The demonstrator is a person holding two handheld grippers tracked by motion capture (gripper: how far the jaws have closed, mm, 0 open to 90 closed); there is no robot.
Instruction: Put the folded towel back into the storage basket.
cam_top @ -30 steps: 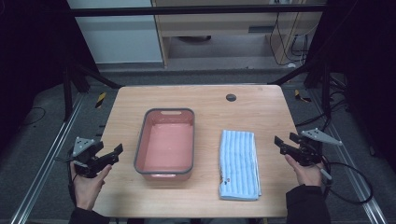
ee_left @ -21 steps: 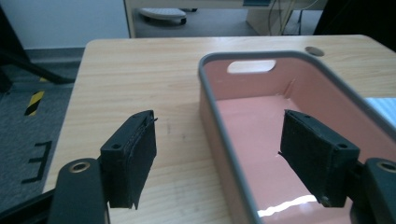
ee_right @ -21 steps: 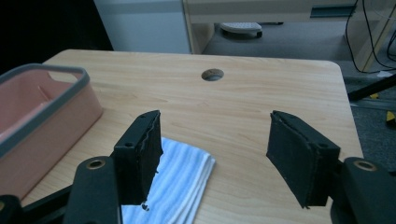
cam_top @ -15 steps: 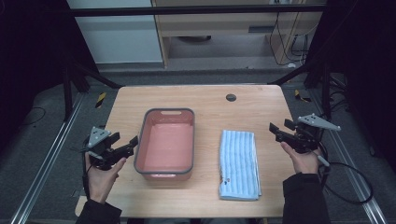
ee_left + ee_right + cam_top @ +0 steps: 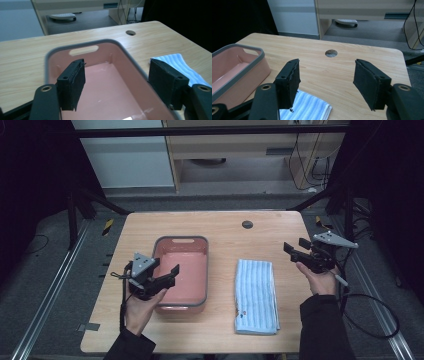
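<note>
The pink bin with a grey rim sits on the wooden surface a little left of its middle, long side running near to far, a slot handle cut in its far wall. It holds nothing that can be seen. The left hand-held gripper hangs over the bin's near left part, jaws pointing right and far; in the left gripper view they stand spread with only the bin's inside between them, and they have just been closing a little. Right of the bin, apart from it, lies a folded blue-and-white striped towel, also lengthwise near to far. The right hand-held gripper is held above the surface near its right edge, right of the towel's far end, jaws spread on nothing and just closing slightly. A round hole marks the surface's far side.
</note>
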